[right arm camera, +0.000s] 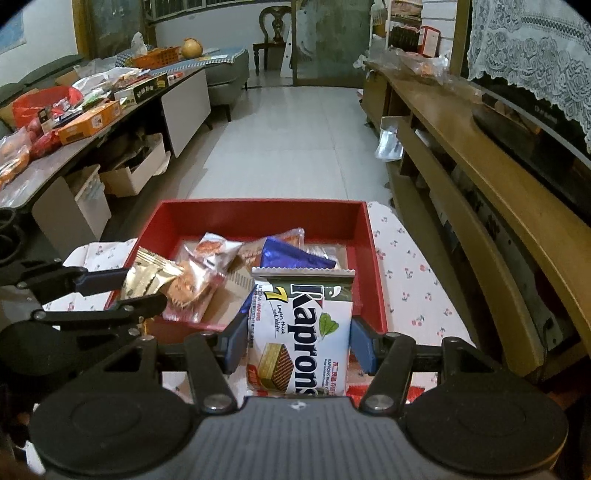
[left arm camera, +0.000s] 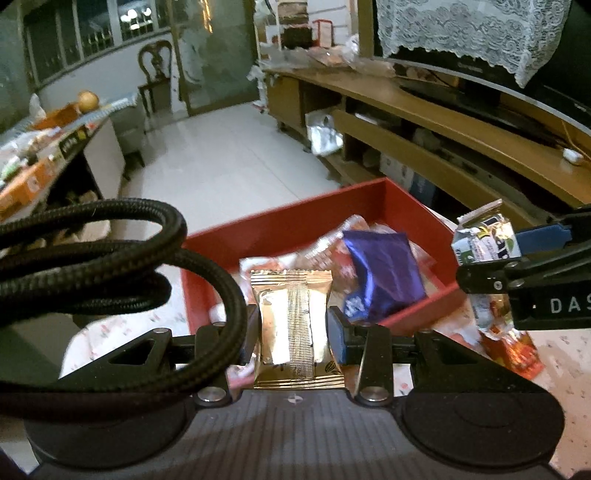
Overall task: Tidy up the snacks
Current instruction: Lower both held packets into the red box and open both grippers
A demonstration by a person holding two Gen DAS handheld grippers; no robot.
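My left gripper point(left arm camera: 291, 334) clamps a gold foil snack packet point(left arm camera: 293, 325); my right gripper point(right arm camera: 299, 347) clamps a white Kaprons wafer pack point(right arm camera: 303, 332); both hang near the red cardboard tray point(right arm camera: 258, 214), ready for dropping among its snacks.

Home living room. Long wooden TV stand point(right arm camera: 480, 155) along the right wall, TV point(left arm camera: 480, 88) on it under a lace cover point(right arm camera: 532, 51). Grey sofa point(right arm camera: 229, 81) and a carved wooden chair point(right arm camera: 275, 33) at the far end, white tiled floor point(right arm camera: 288, 140). Low desk point(right arm camera: 92, 136) on the left piled with snack boxes. Nearby surface wears a cherry-print cloth point(right arm camera: 410, 280).
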